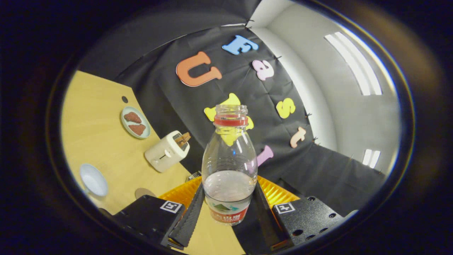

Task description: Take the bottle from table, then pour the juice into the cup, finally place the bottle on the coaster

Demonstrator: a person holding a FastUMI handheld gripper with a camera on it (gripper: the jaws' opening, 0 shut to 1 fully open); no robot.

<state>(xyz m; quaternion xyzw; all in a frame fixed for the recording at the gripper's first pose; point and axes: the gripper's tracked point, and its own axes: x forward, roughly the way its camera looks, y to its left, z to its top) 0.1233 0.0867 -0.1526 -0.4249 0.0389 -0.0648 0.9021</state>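
The jaws (pixel 229 212) are clamped on the bottle (pixel 229 166), one ribbed finger (pixel 189 217) pressing on each side of its lower body at the labelled band. That low grip leaves the shoulder and neck free ahead of the fingers, which suits pouring. The bottle is uncapped, with a red ring below its open mouth, and clear liquid fills roughly its lower part. The liquid's level sits skewed against the bottle's walls, and the surface (pixel 95 141) lies slanted across the view. I judge that the gripper is tilted and the bottle is lifted off the surface, so the take is done and the pour is either coming or under way.

Just behind the bottle and the fingers an orange ribbed thing (pixel 274 193) shows. It may be the cup; I cannot tell for certain. A little way off, beside the finger on the surface's side, a small round tan disc (pixel 144 193) lies flat, likely the coaster where the bottle should end.

Farther out stand a white bowl (pixel 93 180), a cream toaster (pixel 166 151) with a slice poking out near the surface's edge, and beyond it a plate (pixel 135 122) with two brown pieces.

The stretch between disc and bowl looks open. The toaster sits close to the bottle's side, so a wide swing that way risks a knock.
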